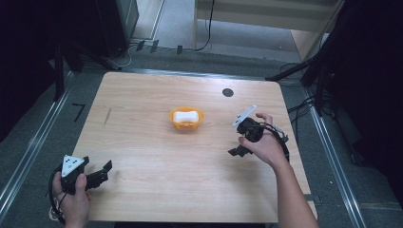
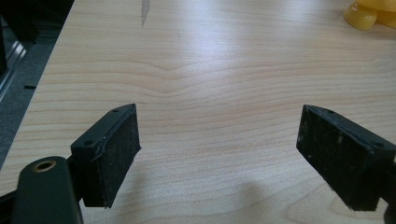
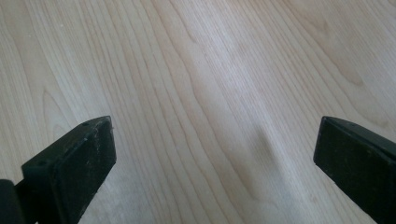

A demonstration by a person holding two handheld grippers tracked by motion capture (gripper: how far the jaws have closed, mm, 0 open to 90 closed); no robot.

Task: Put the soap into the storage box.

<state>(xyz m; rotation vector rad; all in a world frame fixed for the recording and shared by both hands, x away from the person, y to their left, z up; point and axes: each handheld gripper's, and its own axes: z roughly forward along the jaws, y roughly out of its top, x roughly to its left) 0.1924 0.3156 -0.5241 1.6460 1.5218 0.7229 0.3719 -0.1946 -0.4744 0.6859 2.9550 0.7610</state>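
An orange bowl (image 1: 186, 119) holding a white block (image 1: 185, 116) sits near the middle of the wooden table (image 1: 142, 95). My left gripper (image 1: 102, 172) rests at the table's front left corner, open, jaws pointing right toward the table's middle. In the left gripper view its pads (image 2: 116, 154) stand wide apart over bare wood, and the orange bowl's edge (image 2: 369, 11) shows at the top right. My right gripper (image 1: 239, 151) hangs over the right side of the table, tilted down, open. Its pads (image 3: 79, 163) frame bare wood in the right gripper view.
A small black round mark (image 1: 227, 92) lies on the table near the far edge, right of centre. A dark streak (image 1: 107, 116) marks the wood at the left. Metal rails run along the floor on both sides, with cables at the right.
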